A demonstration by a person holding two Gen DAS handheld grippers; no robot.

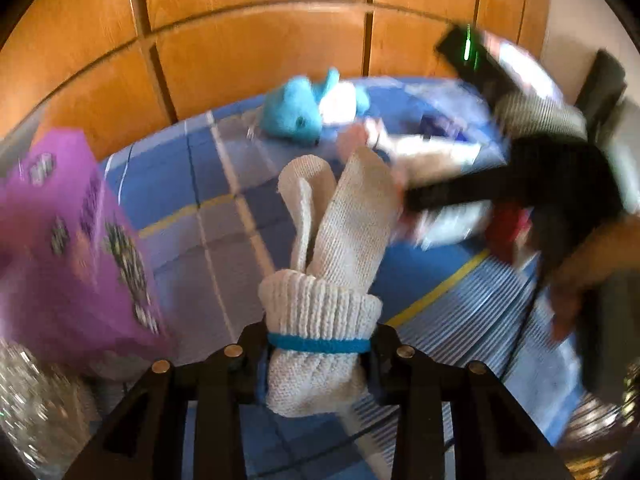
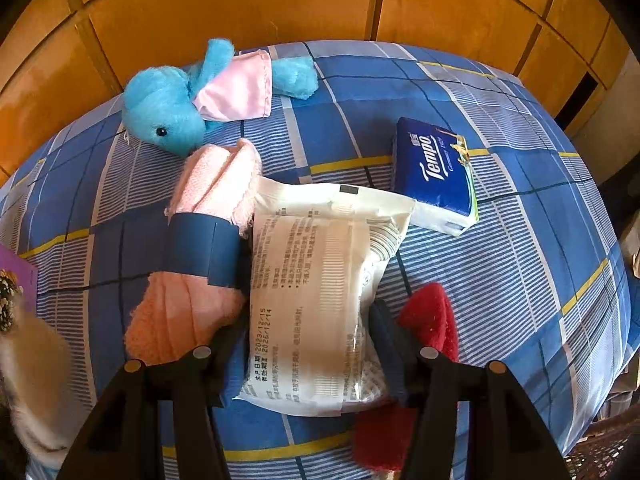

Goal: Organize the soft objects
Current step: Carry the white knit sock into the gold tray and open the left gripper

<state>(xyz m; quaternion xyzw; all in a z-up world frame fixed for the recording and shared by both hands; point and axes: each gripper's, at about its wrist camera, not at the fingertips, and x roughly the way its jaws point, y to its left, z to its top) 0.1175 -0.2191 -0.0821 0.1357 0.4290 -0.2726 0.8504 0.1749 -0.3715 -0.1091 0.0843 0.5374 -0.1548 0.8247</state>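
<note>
**Sock bundle clamped, wipes pack between the other jaws**

The left tool (image 1: 320, 346) is clamped on a white knitted sock bundle (image 1: 320, 280), held above the blue checked bed (image 1: 192, 168). The right tool (image 2: 308, 364) grips a white wipes pack (image 2: 320, 272) lying mid-bed. Beside it lie a pink towel roll (image 2: 208, 248) and a red cloth (image 2: 430, 320). Beyond, a tissue pack (image 2: 438, 168); a blue plush (image 2: 180, 108) lies near the far edge.

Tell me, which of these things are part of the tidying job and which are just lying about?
Part of the job:
- white socks, held in the left gripper
- white pack, between the right gripper's jaws
- pink towel
- blue plush
- tissues
- red cloth
- purple box

Just there:
- bedsheet
- wardrobe
</note>
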